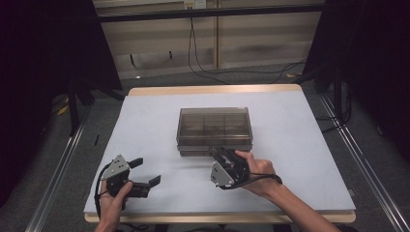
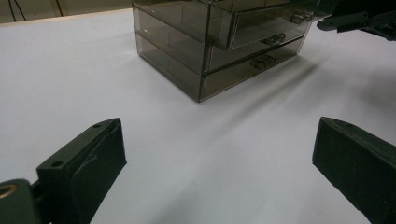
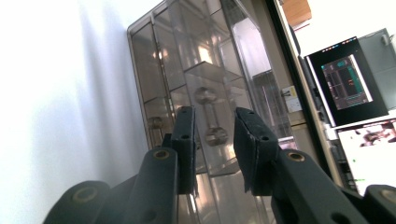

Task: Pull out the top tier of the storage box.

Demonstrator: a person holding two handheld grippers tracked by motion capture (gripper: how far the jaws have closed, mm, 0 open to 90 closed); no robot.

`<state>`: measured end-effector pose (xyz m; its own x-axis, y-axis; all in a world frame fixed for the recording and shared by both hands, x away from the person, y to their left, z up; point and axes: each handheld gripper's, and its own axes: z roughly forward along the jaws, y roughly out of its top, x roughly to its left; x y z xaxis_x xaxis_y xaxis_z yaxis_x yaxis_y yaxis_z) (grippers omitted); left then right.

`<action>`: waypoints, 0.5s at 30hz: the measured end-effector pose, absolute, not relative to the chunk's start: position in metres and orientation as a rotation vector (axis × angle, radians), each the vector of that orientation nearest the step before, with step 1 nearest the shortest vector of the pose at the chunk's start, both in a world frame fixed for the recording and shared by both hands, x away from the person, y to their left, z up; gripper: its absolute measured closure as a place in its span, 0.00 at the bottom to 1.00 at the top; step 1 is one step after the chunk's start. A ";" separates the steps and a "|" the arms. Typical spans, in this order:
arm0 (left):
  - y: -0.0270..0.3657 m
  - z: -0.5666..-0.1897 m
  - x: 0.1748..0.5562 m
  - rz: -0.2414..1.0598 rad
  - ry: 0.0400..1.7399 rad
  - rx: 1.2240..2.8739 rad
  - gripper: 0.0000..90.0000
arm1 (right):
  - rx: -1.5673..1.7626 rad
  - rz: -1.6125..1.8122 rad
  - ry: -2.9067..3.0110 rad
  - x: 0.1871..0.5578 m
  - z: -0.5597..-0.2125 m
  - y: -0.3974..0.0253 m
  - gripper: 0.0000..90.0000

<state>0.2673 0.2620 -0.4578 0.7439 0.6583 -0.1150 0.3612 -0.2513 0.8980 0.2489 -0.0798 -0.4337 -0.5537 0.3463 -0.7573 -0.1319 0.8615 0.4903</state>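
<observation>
A smoky clear plastic drawer box (image 1: 214, 128) stands in the middle of the white table top. In the left gripper view the drawer box (image 2: 210, 51) shows three stacked drawers, and the top one stands slightly forward of the others. My right gripper (image 1: 223, 154) is tipped on its side at the box's front. In the right gripper view its jaws stand narrowly apart on either side of a drawer handle (image 3: 208, 116), with a gap on both sides. My left gripper (image 1: 148, 170) rests open near the front left of the table, with nothing between its jaws.
The white table top (image 1: 300, 145) has bare room on both sides of the box. Its wooden front edge (image 1: 217, 217) runs just behind my hands. Cables lie on the floor beyond the table, and monitors show at the right of the right gripper view.
</observation>
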 end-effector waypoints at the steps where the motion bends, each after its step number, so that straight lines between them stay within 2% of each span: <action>1: 0.262 -0.458 0.267 0.345 0.788 1.869 0.03 | 0.163 0.680 2.120 0.253 -0.429 -0.084 0.78; 7: 0.262 -0.457 0.267 0.352 0.793 1.870 0.03 | 0.259 0.835 2.256 0.265 -0.420 -0.095 0.80; 15: 0.262 -0.457 0.267 0.352 0.793 1.870 0.03 | 0.404 1.092 2.410 0.282 -0.401 -0.116 0.77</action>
<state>0.2669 0.2620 -0.4575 0.7396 0.6638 -0.1112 0.3627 -0.2538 0.8967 0.2822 -0.1157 -0.4005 -0.8508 0.4401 -0.2871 0.0742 0.6415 0.7635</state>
